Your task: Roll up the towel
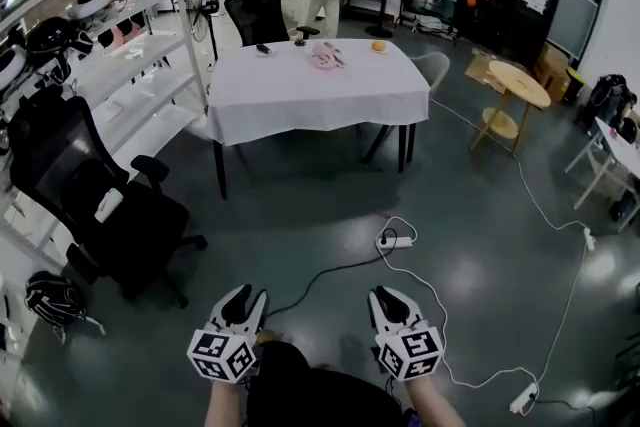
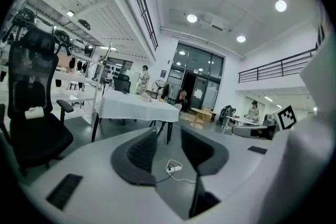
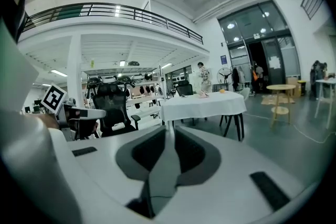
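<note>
Head view: left gripper [image 1: 250,296] jaws slightly apart, empty; right gripper [image 1: 386,296] jaws pressed together; towel [image 1: 327,56] lies on far table [image 1: 300,91]

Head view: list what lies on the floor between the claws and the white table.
Only a power strip with trailing cables lies on the floor there; the rest is bare, as the head view shows.
</note>
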`<state>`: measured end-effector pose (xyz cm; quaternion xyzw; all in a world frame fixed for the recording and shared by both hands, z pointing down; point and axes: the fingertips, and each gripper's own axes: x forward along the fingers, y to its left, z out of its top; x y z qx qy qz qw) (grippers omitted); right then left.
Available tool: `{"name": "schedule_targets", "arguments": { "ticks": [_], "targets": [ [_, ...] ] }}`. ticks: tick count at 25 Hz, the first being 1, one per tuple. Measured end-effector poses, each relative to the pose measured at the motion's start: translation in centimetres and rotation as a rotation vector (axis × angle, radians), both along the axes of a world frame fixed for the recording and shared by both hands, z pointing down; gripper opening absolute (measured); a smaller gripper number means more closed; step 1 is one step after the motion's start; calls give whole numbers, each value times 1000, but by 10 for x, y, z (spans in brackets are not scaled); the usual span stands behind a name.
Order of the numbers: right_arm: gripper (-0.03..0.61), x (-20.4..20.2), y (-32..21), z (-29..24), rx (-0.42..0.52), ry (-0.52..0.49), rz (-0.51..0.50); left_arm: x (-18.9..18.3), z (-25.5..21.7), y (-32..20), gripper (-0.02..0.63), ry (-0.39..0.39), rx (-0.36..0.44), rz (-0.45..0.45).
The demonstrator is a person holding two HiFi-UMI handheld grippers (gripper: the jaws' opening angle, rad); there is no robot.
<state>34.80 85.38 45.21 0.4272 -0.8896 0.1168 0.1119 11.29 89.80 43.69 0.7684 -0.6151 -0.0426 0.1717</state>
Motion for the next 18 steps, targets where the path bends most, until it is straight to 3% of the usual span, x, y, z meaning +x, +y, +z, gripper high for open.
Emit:
{"name": "schedule_targets", "arguments": {
  "ticks": [2, 4, 11, 18],
  "targets": [
    [171, 1, 2, 0, -4, -7, -3, 2, -1, 4, 267, 16, -2, 18],
    [259, -1, 3, -4, 2, -5, -2, -1, -4, 6, 341, 10, 3, 23],
    [336, -5, -11, -5, 16, 5, -1, -17, -9, -4, 356, 21, 23, -2],
    [347, -15, -48, -1, 17, 17, 18, -31, -4, -50, 359, 31, 28, 22]
  ]
}}
